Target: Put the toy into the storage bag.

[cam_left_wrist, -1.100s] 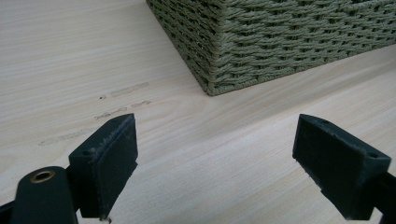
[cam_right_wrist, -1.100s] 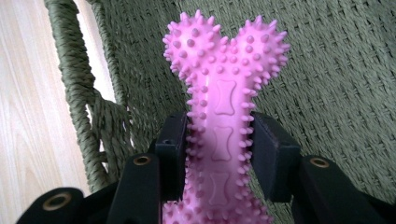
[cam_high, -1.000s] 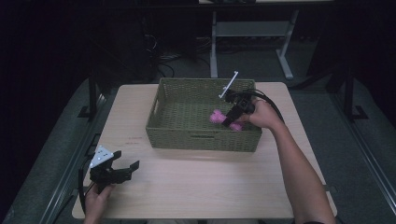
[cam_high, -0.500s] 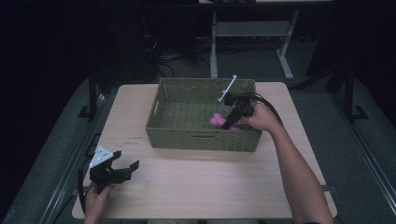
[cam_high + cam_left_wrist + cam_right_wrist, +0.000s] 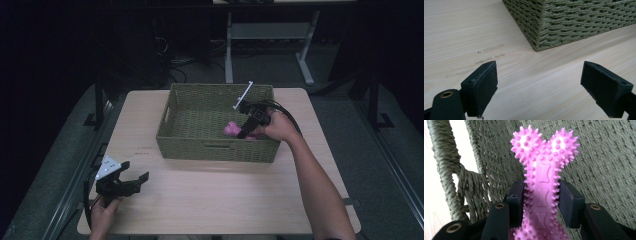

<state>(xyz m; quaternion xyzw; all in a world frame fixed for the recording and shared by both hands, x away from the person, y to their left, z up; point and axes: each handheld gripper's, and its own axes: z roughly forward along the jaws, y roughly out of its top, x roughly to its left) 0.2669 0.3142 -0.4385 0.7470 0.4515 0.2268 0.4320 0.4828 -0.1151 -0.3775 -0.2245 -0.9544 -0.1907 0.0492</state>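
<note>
inside the basket (image 5: 215, 142), near its right wall, the right tool (image 5: 243, 131) has sunk lower, clamped on the pink toy (image 5: 543, 182), ready for release; the left tool (image 5: 539, 90) gapes apart near the desk (image 5: 225, 200).

No readable text, labels or numbers anywhere here. Closest thing is the little embossed bone shapes on the pink spiky chew toy (image 5: 544, 185), pinched in the right claw (image 5: 541, 197).
</note>
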